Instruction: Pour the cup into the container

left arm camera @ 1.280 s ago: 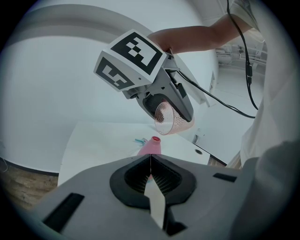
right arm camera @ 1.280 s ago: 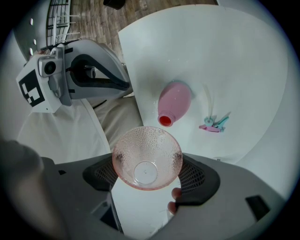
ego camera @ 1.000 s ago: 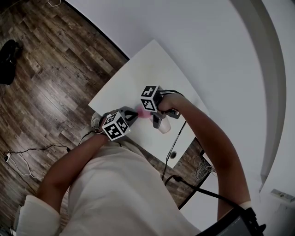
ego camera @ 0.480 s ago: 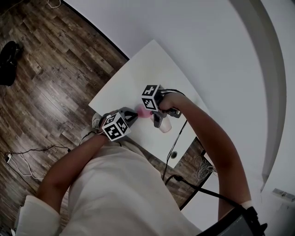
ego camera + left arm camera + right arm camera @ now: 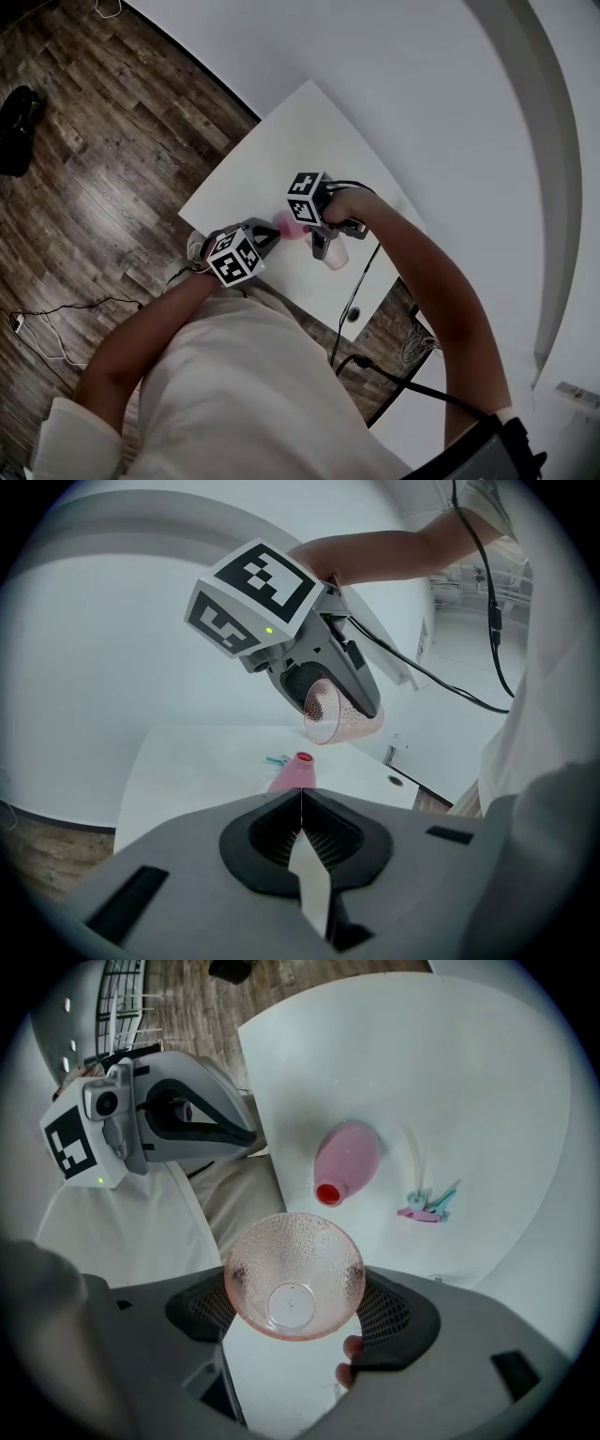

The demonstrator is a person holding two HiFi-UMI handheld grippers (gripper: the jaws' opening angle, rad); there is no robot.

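A pink dimpled glass cup (image 5: pixel 294 1274) sits between the jaws of my right gripper (image 5: pixel 296 1283), which is shut on it. The cup is tipped, its mouth toward the camera, and I see nothing inside it. In the left gripper view the tilted cup (image 5: pixel 339 716) hangs above a pink bottle (image 5: pixel 296 772) with a red open neck. This bottle (image 5: pixel 345 1159) stands upright on the white table (image 5: pixel 450 1082). My left gripper (image 5: pixel 301 801) is shut with nothing in it, just short of the bottle. In the head view both grippers, left (image 5: pixel 270 234) and right (image 5: pixel 322 244), hover over the table's near edge.
Small teal and pink clips (image 5: pixel 427 1206) lie on the table right of the bottle. A cable (image 5: pixel 352 314) runs from the right gripper across the table edge. A wood floor (image 5: pixel 84 169) lies to the left and a white wall behind.
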